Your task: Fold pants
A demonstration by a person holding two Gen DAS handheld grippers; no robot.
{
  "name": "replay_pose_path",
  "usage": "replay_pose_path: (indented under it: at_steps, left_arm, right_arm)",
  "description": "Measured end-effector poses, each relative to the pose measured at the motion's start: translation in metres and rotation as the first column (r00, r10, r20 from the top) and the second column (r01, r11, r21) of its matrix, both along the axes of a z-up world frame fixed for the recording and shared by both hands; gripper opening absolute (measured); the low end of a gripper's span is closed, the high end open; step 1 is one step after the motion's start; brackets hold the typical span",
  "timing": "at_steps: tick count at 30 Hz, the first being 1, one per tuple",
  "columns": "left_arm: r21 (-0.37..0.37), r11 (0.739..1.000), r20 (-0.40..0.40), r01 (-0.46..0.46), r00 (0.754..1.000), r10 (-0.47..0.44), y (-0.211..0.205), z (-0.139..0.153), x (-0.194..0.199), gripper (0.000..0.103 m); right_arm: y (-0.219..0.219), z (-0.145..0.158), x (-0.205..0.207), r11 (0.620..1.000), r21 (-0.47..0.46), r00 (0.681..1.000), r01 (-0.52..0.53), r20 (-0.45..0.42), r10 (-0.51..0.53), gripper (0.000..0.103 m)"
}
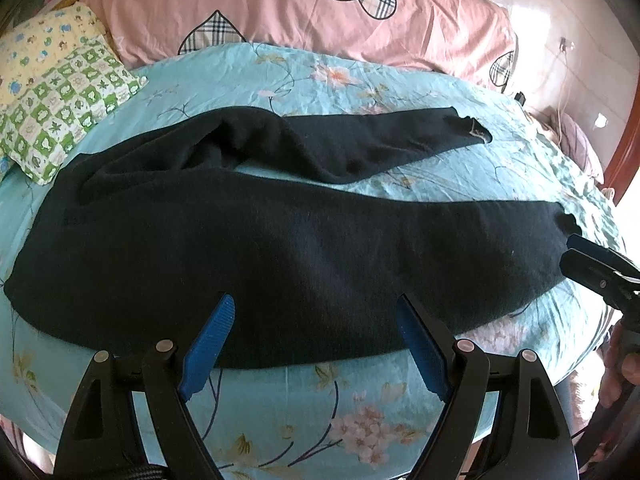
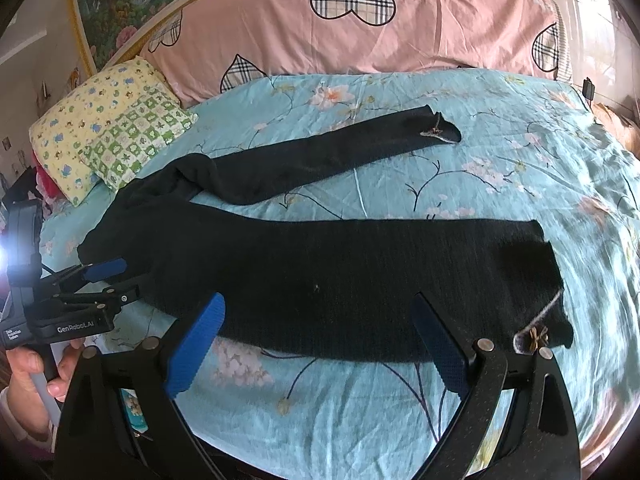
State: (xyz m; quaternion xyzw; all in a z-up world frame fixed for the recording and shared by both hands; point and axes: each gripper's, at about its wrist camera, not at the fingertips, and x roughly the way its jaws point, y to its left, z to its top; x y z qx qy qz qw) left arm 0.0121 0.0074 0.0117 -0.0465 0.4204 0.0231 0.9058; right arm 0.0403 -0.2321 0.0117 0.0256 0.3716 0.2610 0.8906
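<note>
Black pants (image 1: 280, 248) lie spread on the turquoise floral bedsheet (image 1: 304, 404), waist to the left, two legs running right. The far leg (image 1: 380, 140) angles away from the near leg (image 2: 360, 280). My left gripper (image 1: 316, 308) is open, its blue pads over the near edge of the pants' thigh part. My right gripper (image 2: 320, 308) is open above the near leg, close to its cuff (image 2: 536, 336). Each gripper shows in the other view: the right one at the leg's end (image 1: 576, 252), the left one by the waist (image 2: 108, 276).
A long pink quilt with plaid hearts (image 1: 320, 12) lies along the back of the bed. A yellow and green patterned pillow (image 1: 60, 92) sits at the back left. A framed floral picture (image 2: 132, 4) hangs on the wall. Cables and a wooden frame (image 1: 624, 152) are at the right.
</note>
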Motion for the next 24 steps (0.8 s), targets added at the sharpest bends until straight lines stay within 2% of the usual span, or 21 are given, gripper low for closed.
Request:
replay_pose_path:
  at_steps: [6,10,16,21,24]
  left_arm:
    - [0.008,1.000,-0.009,-0.017,1.000,0.017,0.003,0.004,0.013,0.084]
    - [-0.032,0.999,-0.041,-0.028,0.999,0.026,0.005,0.005,0.024,0.084]
    - [-0.039,0.999,-0.014,-0.023,1.000,0.022,0.004,0.009,0.038,0.084]
    - [-0.078,0.996,-0.025,-0.046,0.999,0.045,0.009,0.011,0.055,0.084]
    - [-0.071,0.995,-0.041,-0.066,0.997,0.063,0.011,0.012,0.066,0.084]
  right_arm:
    - [-0.001,0.003,0.013,1.000,0.012,1.000,0.011,0.006,-0.011,0.095]
    - [-0.002,0.004,0.022,0.999,0.025,1.000,0.019,0.003,-0.020,0.095]
    - [-0.004,0.008,0.033,0.999,0.040,0.999,0.032,0.007,-0.032,0.095]
    - [-0.008,0.010,0.046,0.997,0.058,0.999,0.052,0.006,-0.053,0.095]
    - [-0.010,0.013,0.054,0.996,0.068,0.998,0.063,0.008,-0.064,0.095]
